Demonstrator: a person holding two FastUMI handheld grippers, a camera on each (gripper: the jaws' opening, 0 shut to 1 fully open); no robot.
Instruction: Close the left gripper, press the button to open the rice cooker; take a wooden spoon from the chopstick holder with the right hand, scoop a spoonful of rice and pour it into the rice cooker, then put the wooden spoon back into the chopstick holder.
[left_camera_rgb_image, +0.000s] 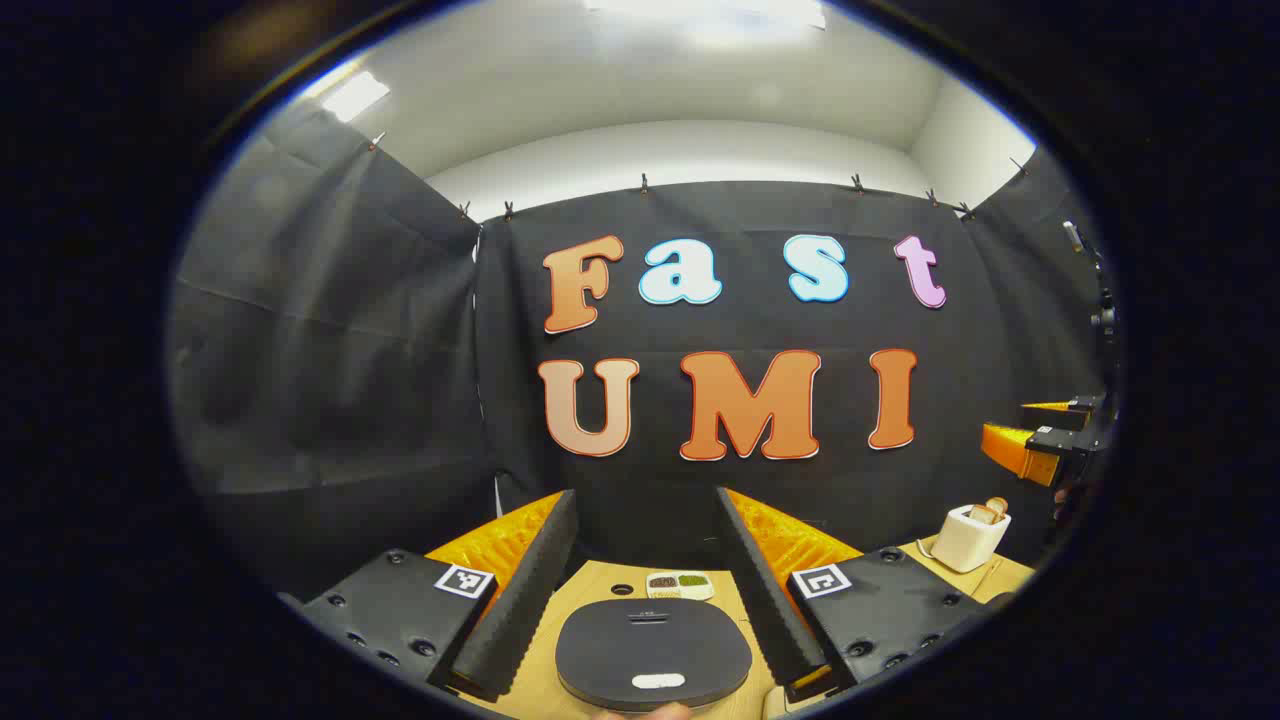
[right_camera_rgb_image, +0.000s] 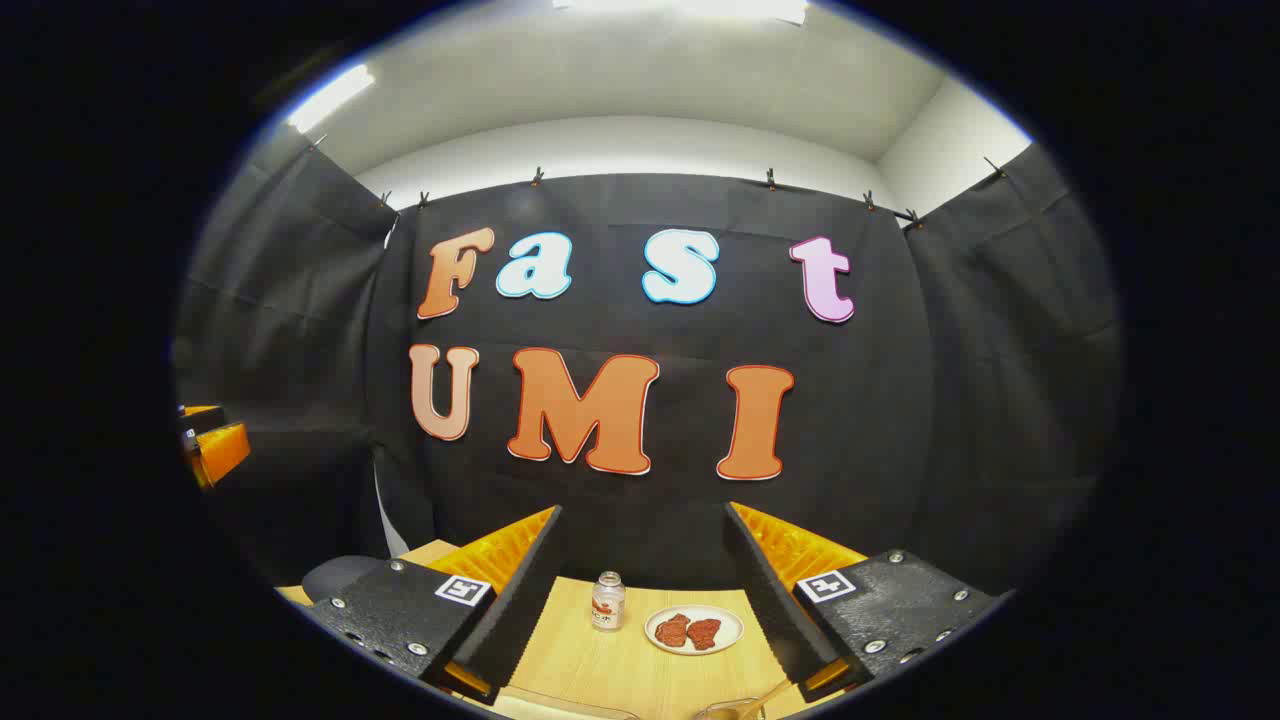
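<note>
Nothing is done yet: the rice cooker (left_camera_rgb_image: 652, 655) lid is down, and the left tool (left_camera_rgb_image: 645, 590) and right tool (right_camera_rgb_image: 640, 590) gape wide, empty.

I am seeing the rice cooker (left_camera_rgb_image: 653, 653) running off the bottom edge in the left gripper view, its body hiding under the lid. The small dish (left_camera_rgb_image: 680, 584) behind it is too small to tell its contents. In the right gripper view, the wooden spoon (right_camera_rgb_image: 745, 703) is getting cut off at the bottom edge.
</note>
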